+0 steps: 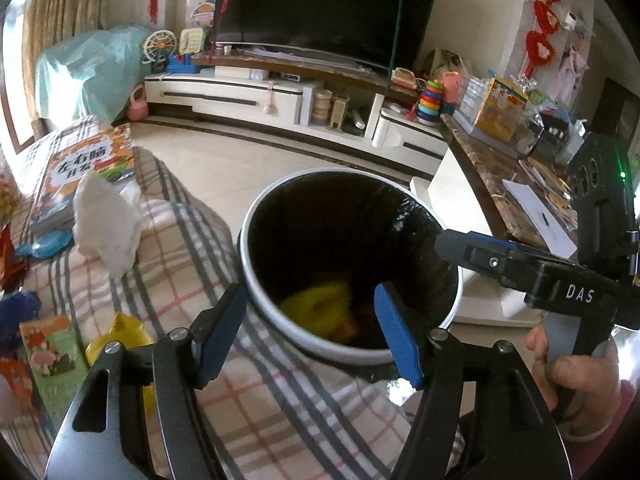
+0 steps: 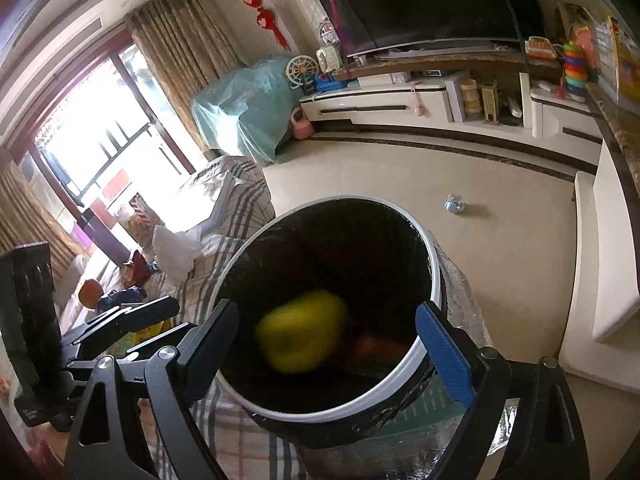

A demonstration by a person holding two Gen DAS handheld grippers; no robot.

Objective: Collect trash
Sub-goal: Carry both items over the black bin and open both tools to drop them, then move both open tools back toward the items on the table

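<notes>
A white-rimmed bin [image 1: 256, 276] with a black liner stands beside the plaid sofa [image 1: 192, 264]. A blurred yellow piece of trash [image 2: 302, 330] is in mid-air inside the bin [image 2: 434, 264], over orange trash [image 2: 376, 346]; it also shows in the left wrist view [image 1: 320, 304]. My right gripper [image 2: 334, 332] is open and empty above the bin mouth. My left gripper [image 1: 310, 326] is open and empty at the bin's near rim. The right gripper [image 1: 520, 268] reaches in from the right. A crumpled white tissue [image 1: 106, 224] lies on the sofa. A small crumpled wrapper [image 2: 455, 203] lies on the floor.
On the sofa lie a children's book [image 1: 86, 168], a yellow bag [image 1: 120, 336], a green card [image 1: 52, 352] and blue items [image 1: 50, 244]. A marble-topped table [image 1: 496, 184] cluttered with papers stands right of the bin. A TV unit [image 1: 256, 96] lines the far wall.
</notes>
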